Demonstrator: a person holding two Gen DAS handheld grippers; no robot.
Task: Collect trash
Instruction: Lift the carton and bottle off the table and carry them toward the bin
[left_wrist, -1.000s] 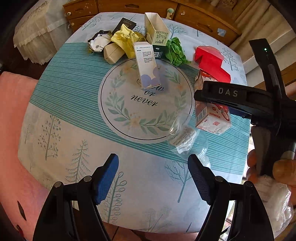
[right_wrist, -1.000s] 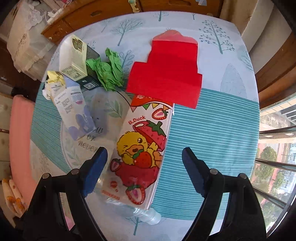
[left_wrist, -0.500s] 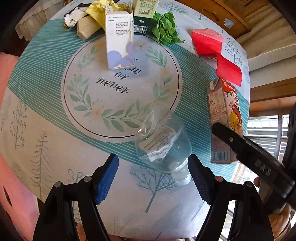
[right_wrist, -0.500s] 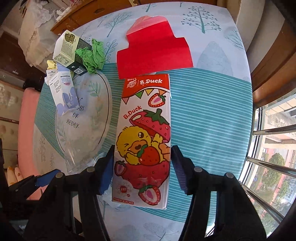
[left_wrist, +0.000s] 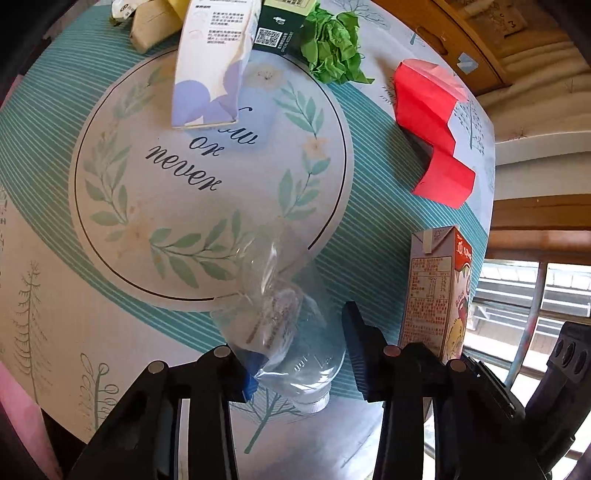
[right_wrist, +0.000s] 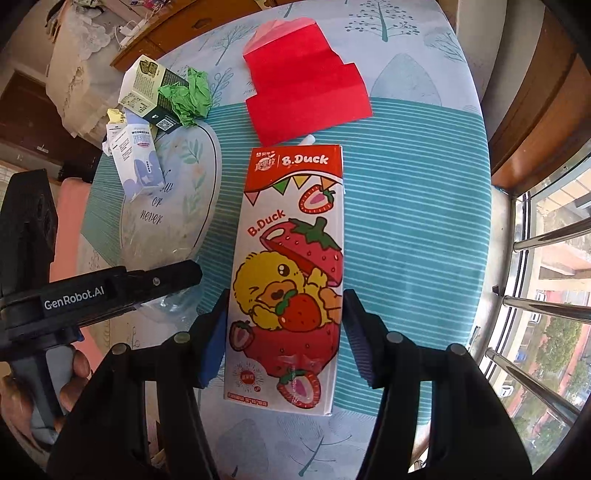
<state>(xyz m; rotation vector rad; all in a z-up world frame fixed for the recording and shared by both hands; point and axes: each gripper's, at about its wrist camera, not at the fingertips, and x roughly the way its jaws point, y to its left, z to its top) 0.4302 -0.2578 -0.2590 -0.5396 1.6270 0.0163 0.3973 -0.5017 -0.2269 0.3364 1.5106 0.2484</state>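
While right jaws clamp carton (right_wrist: 286, 280), bottle (left_wrist: 286, 332) crushed.

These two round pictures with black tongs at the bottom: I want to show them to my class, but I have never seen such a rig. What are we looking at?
No robot here: a person holds a two-finger gripper in each hand, and each gripper carries a wide-angle camera looking along its fingers. One picture comes from the left gripper, which straddles a crushed clear plastic bottle; whether it grips yet is unclear. The other comes from the right gripper, its pads against the sides of a strawberry B.Duck carton. On the round table also lie red folded paper, crumpled green paper and small boxes. It is all trash to collect.
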